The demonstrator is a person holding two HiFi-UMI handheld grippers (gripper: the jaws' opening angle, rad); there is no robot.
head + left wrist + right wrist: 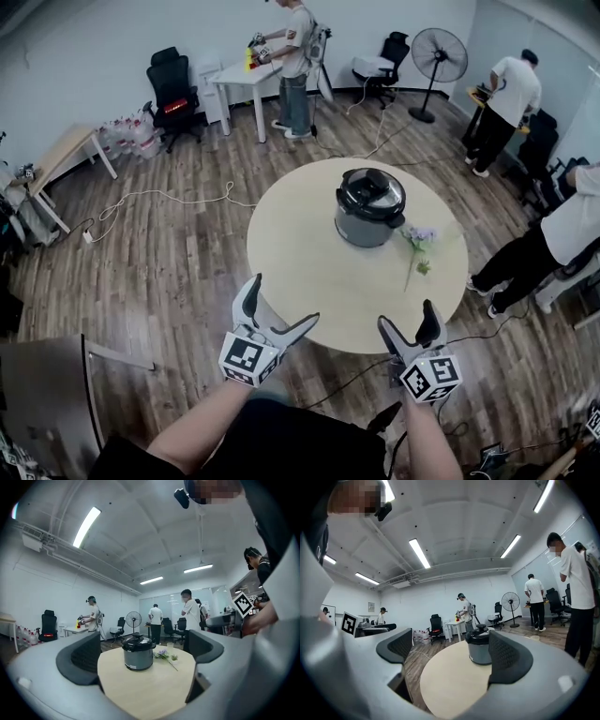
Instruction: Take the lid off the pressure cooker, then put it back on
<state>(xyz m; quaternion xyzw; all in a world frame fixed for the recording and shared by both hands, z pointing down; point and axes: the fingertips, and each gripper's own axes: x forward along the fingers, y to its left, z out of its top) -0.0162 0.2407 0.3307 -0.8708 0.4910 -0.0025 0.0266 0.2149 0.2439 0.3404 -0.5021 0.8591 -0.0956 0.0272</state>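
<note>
The grey pressure cooker (367,225) stands on the round pale table (300,262), right of its middle, with its black lid (371,192) seated on top. Both grippers hover at the table's near edge, well short of the cooker. My left gripper (281,302) is open and empty; in its own view the cooker (138,656) and lid (138,643) show far off between the jaws. My right gripper (407,317) is open too, nothing between its fingers; from there the cooker (478,651) sits partly behind the right finger (508,656).
A sprig of purple flowers (418,242) lies on the table right of the cooker. Cables (159,199) trail over the wooden floor. Several people stand around the room, one close at the right (562,234). A fan (438,52), chairs and desks line the far walls.
</note>
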